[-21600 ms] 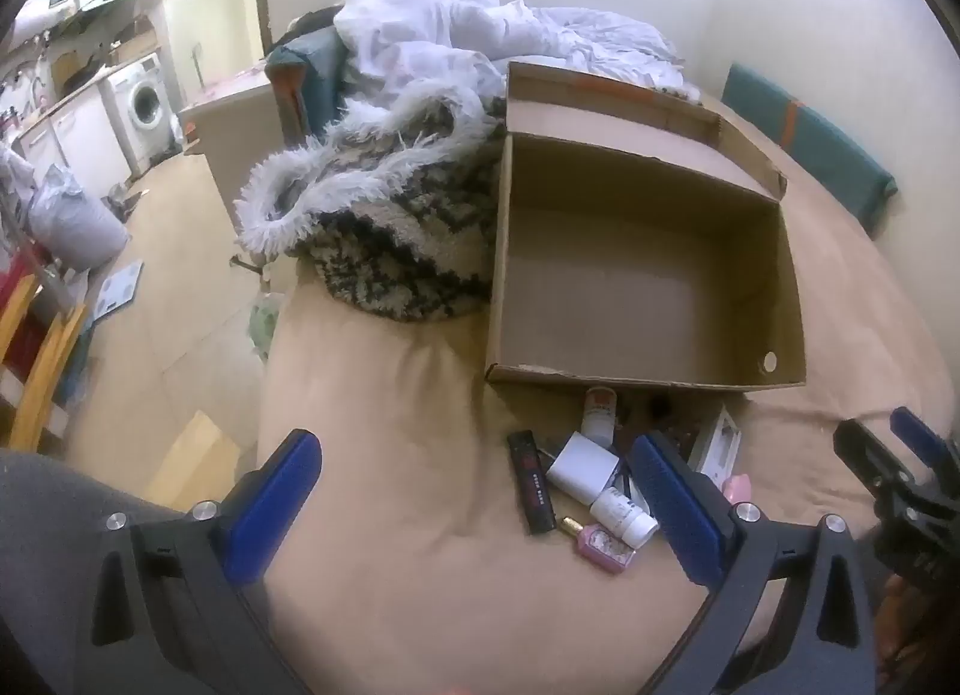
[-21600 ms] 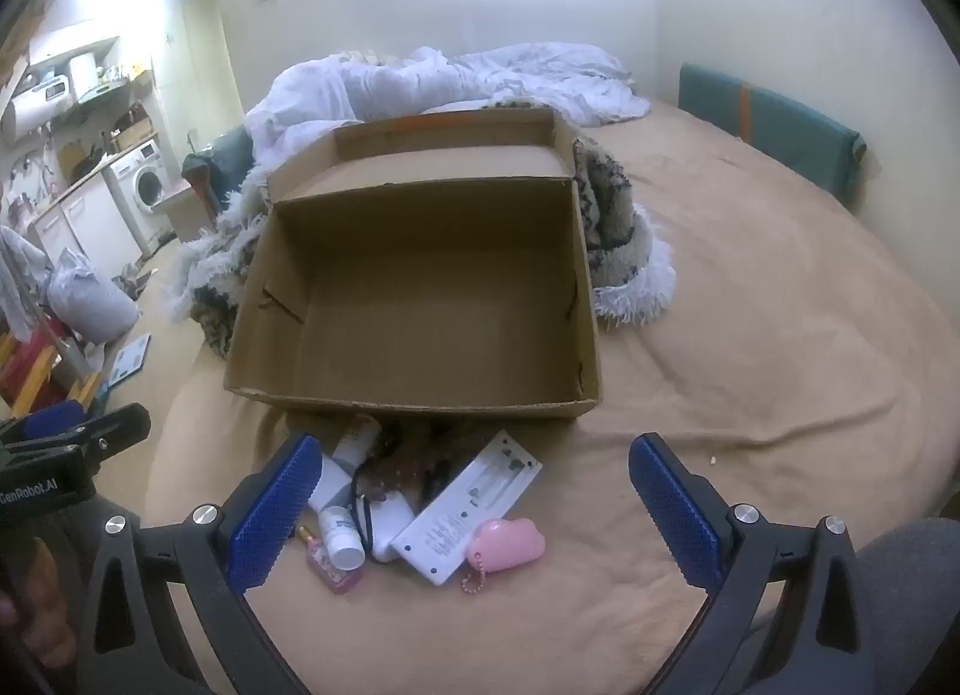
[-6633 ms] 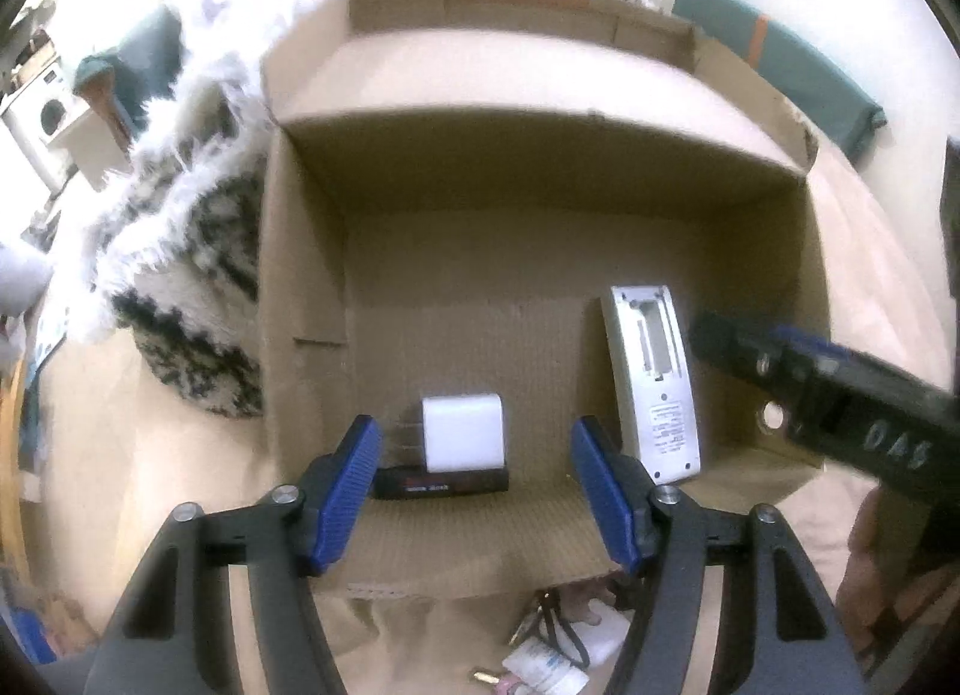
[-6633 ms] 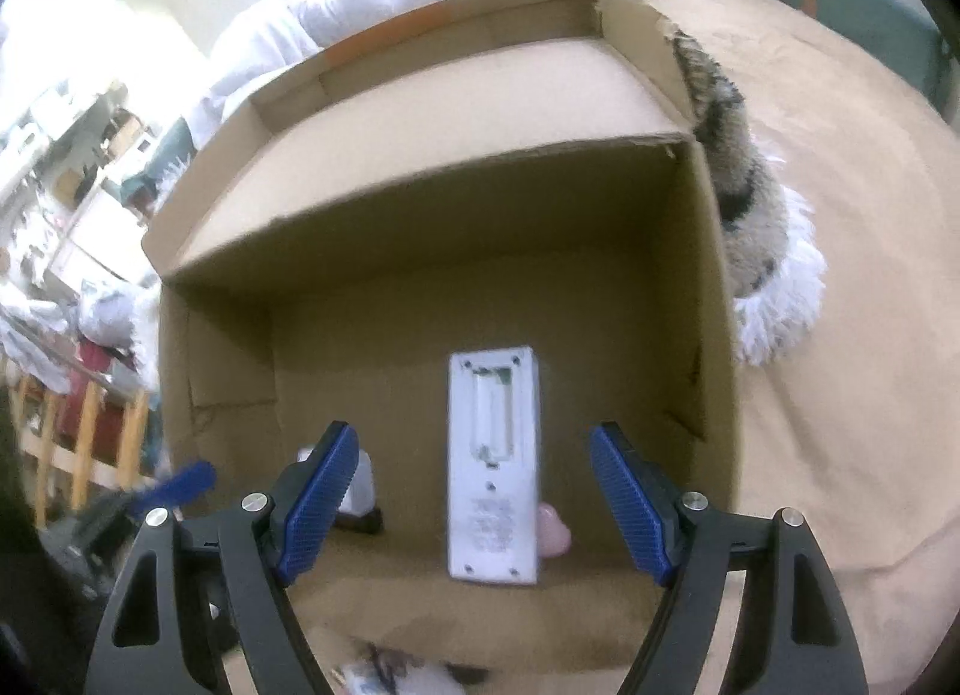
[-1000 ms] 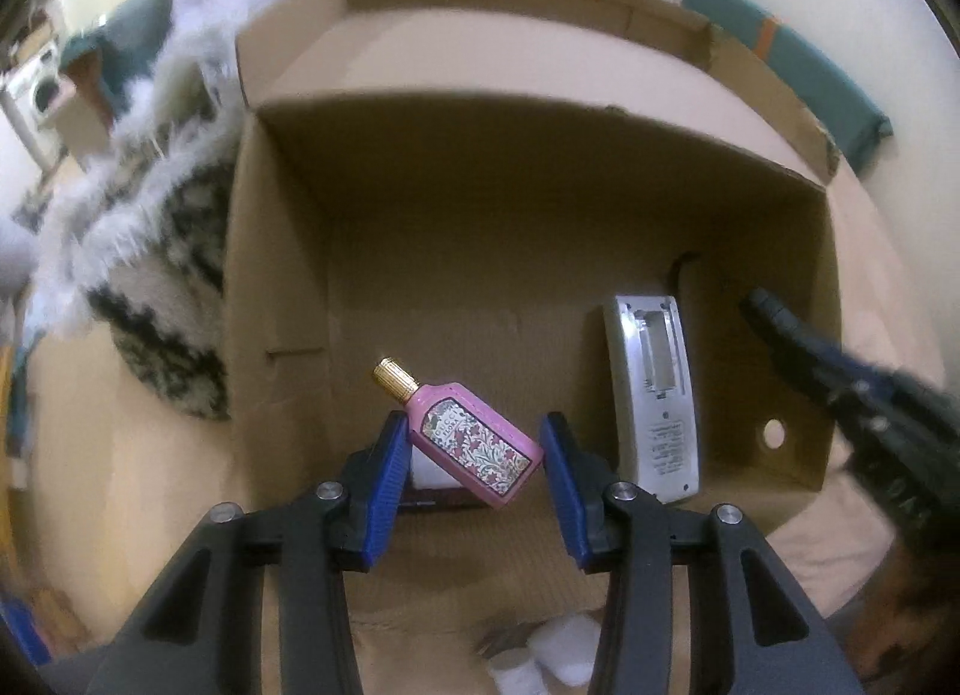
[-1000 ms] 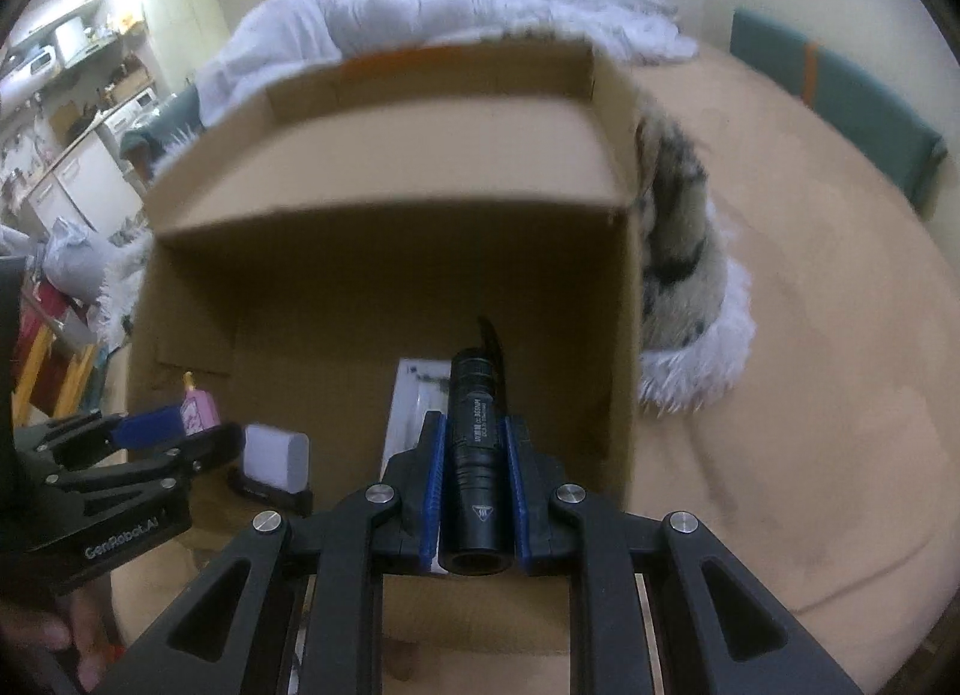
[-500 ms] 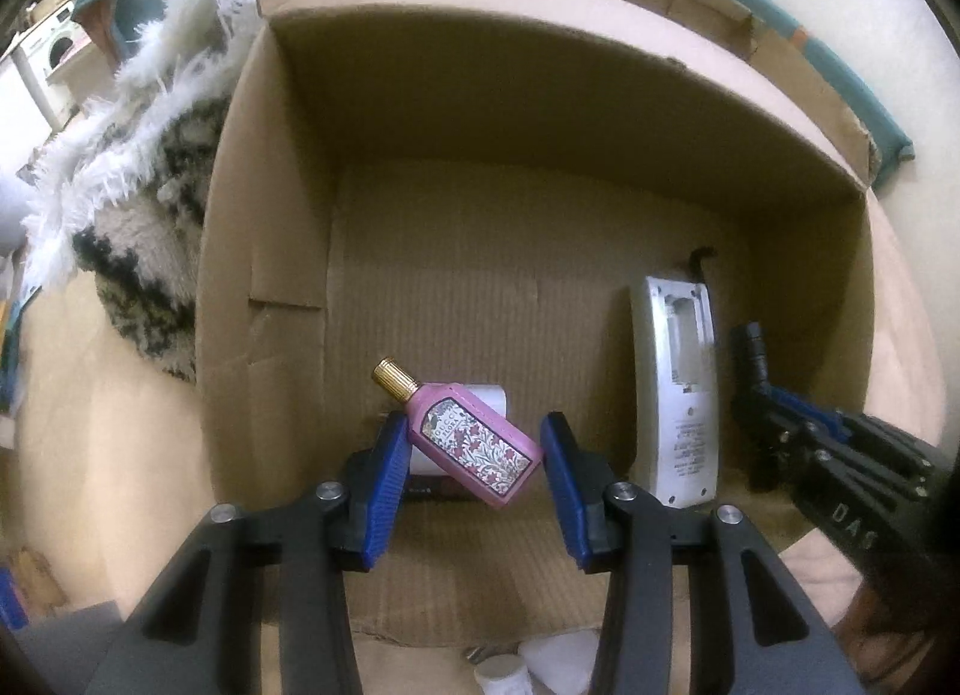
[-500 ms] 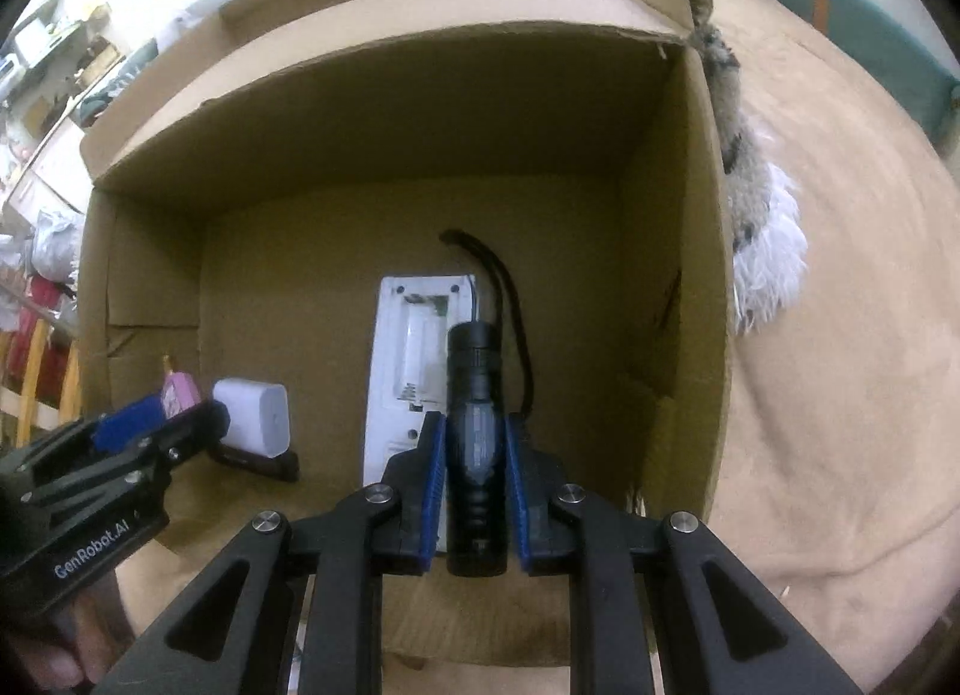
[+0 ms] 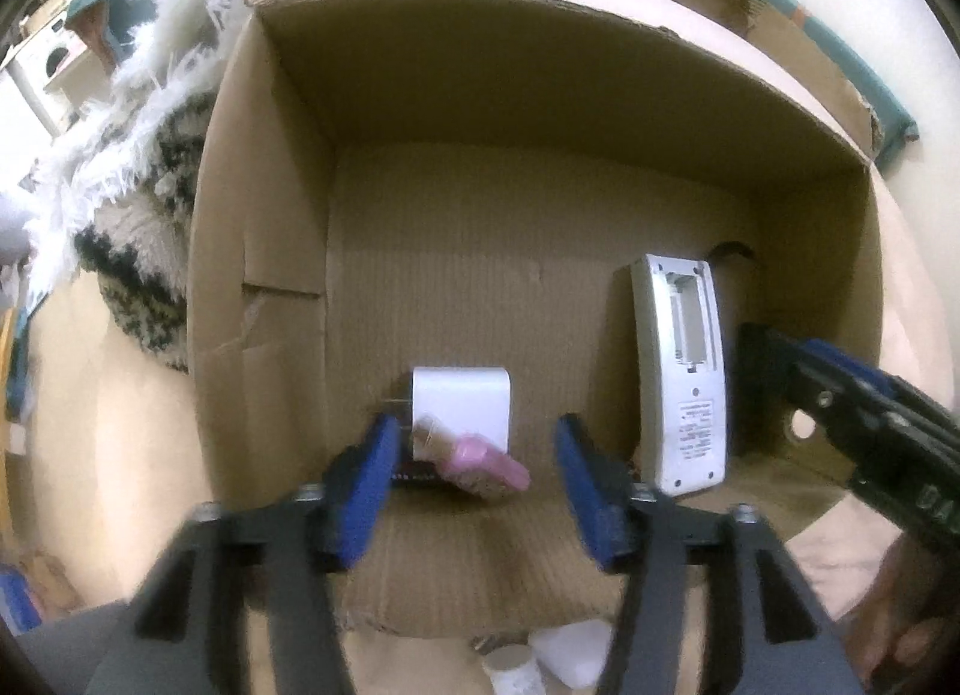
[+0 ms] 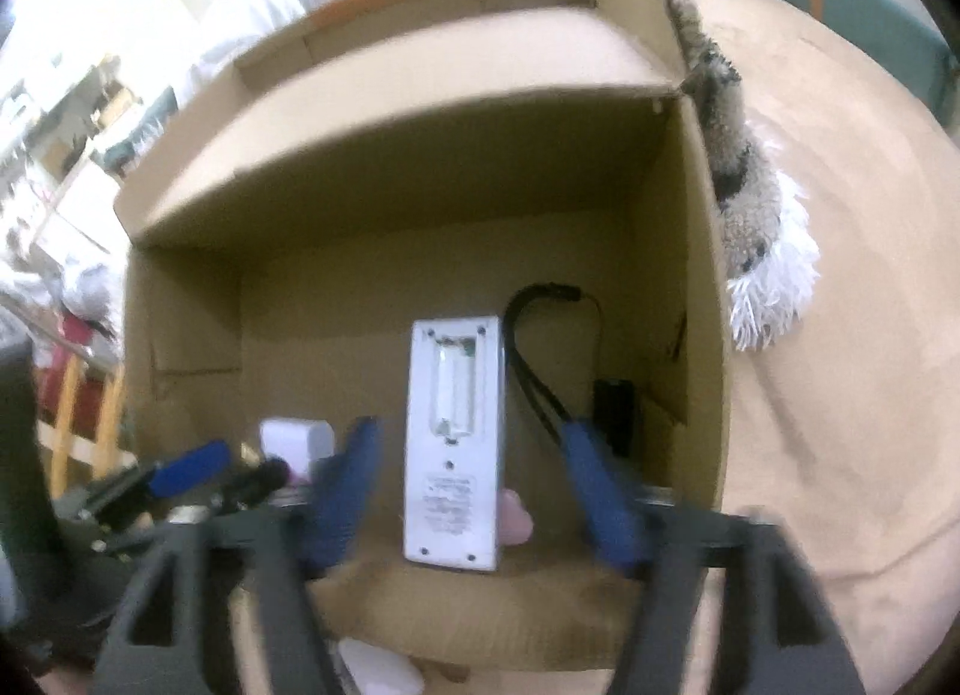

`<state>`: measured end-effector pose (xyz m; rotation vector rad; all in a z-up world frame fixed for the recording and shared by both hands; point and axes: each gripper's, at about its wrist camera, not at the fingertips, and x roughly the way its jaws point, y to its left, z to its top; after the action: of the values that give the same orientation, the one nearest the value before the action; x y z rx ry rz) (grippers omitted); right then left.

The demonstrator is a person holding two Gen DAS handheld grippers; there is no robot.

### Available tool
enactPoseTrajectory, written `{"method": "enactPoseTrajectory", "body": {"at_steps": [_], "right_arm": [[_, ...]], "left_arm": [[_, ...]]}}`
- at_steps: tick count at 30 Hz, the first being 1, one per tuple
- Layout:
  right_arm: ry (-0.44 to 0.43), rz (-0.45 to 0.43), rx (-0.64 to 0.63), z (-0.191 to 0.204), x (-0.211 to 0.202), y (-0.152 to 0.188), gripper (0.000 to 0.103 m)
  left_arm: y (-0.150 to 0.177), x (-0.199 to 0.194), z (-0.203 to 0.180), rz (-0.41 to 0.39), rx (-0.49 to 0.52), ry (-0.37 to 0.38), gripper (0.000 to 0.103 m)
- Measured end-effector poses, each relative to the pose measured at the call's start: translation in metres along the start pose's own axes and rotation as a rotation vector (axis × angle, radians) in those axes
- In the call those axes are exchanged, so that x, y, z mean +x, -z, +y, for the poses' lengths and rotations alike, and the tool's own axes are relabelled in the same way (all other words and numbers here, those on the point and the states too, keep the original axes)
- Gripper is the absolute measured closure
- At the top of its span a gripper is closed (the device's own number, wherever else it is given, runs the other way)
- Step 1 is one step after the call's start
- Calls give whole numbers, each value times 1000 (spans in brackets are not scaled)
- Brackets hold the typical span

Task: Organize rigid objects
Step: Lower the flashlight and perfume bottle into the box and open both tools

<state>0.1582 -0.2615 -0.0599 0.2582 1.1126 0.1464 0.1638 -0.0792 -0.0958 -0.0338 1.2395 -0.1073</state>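
Both grippers reach into an open cardboard box [image 9: 540, 65] on the bed. My left gripper [image 9: 477, 470] is open; the pink perfume bottle [image 9: 480, 464] lies blurred between its fingers, just in front of a white charger block [image 9: 461, 401]. My right gripper [image 10: 468, 491] is open over the white remote [image 10: 453, 443]. The black flashlight [image 10: 612, 407] with its black strap [image 10: 540, 299] lies at the box's right wall. The remote also shows in the left wrist view [image 9: 681, 371]. A pink charm [image 10: 516, 524] peeks out beside the remote.
A fluffy black-and-white throw [image 9: 132, 167] lies against the box's left side and shows behind the box in the right wrist view [image 10: 750, 215]. White bottles [image 9: 540, 659] lie on the tan bed cover [image 10: 840, 335] before the box.
Both grippers have opened. The perfume bottle has dropped from the left gripper onto the box floor. The flashlight has left the right gripper and lies by the right wall.
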Motion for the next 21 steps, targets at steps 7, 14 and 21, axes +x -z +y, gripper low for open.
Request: {"method": "enactPoseTrajectory", "body": {"at_steps": [7,14,21], "right_arm": [[-27,-19,24,-2,-4,-5,26],[-18,-15,24,-4,-3,-7,25],[-34,-56,29,-3,-20,-4,25]], "left_arm": [[2,-6,2,-14,0,-6,36],[-4,-20,8,-43,1,-12,36],[-1,-37,13,-61,8,21,36]]}}
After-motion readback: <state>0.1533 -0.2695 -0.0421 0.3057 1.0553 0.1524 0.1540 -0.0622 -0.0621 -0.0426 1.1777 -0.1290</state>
